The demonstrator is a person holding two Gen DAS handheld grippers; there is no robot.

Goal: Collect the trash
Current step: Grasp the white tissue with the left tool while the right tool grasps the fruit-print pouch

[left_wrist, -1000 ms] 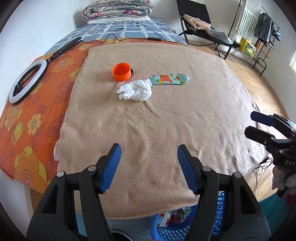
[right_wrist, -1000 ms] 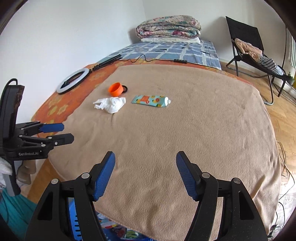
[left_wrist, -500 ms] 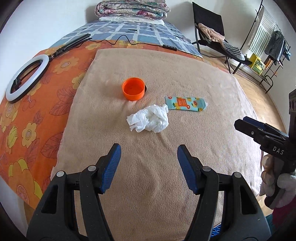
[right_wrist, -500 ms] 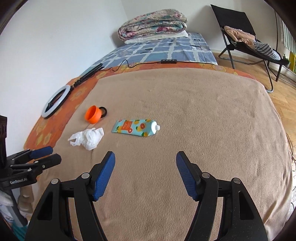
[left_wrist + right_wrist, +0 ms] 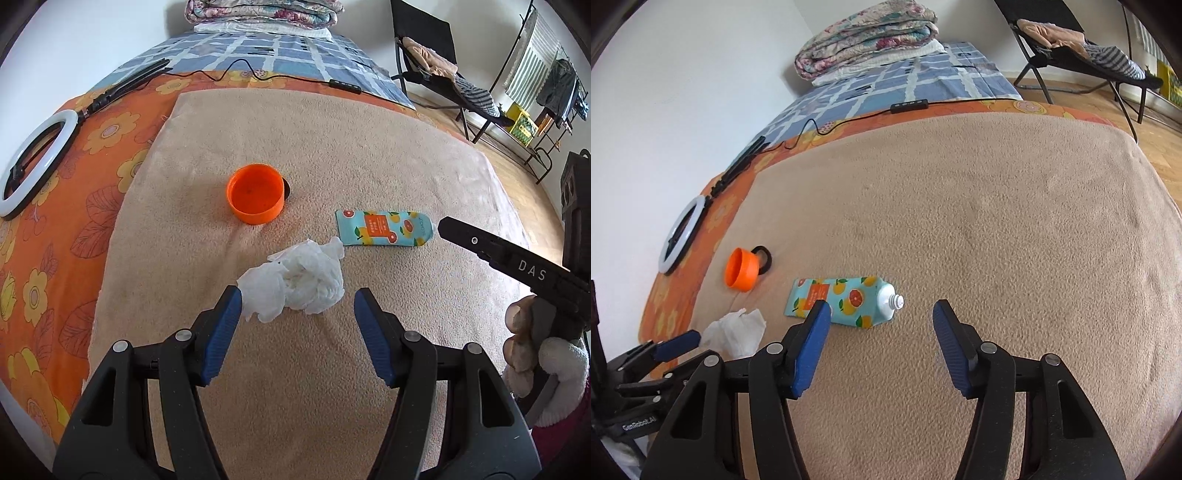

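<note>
Now, step in hand: the left tool [image 5: 297, 308] is lined up on the crumpled tissue [image 5: 295, 284], which I judge to be the 1st piece of trash to collect.
Left tool state: its 2 blue pads are spread wide, 1 on each side of the tissue's near edge, nothing pinched yet; the left pad looks just beside or touching the paper.
How to do it well: push a little farther so the bulk of the wad sits between the pads, stay low to the beige blanket [image 5: 332, 369], then close on the thick middle and not on a loose flap, which would likely tear or slip.
Right tool [image 5: 882, 321] state: spread as well, empty, hanging over the blanket with its left pad overlapping the fruit-print tube [image 5: 842, 301] in the right wrist view; whether it touches I cannot tell.
Hand pose: a hand [image 5: 524, 339] in a fuzzy cuff grips the right tool's handle, to the right of the tissue.
Tube position: lying flat just beyond and right of the tissue, uncapped nozzle pointing away from it.
Orange cup [image 5: 255, 198]: beyond the tissue to the left, open side toward the left camera, a black ring behind it.
Ring light [image 5: 35, 162]: far left of the tissue, on the orange floral sheet.
</note>
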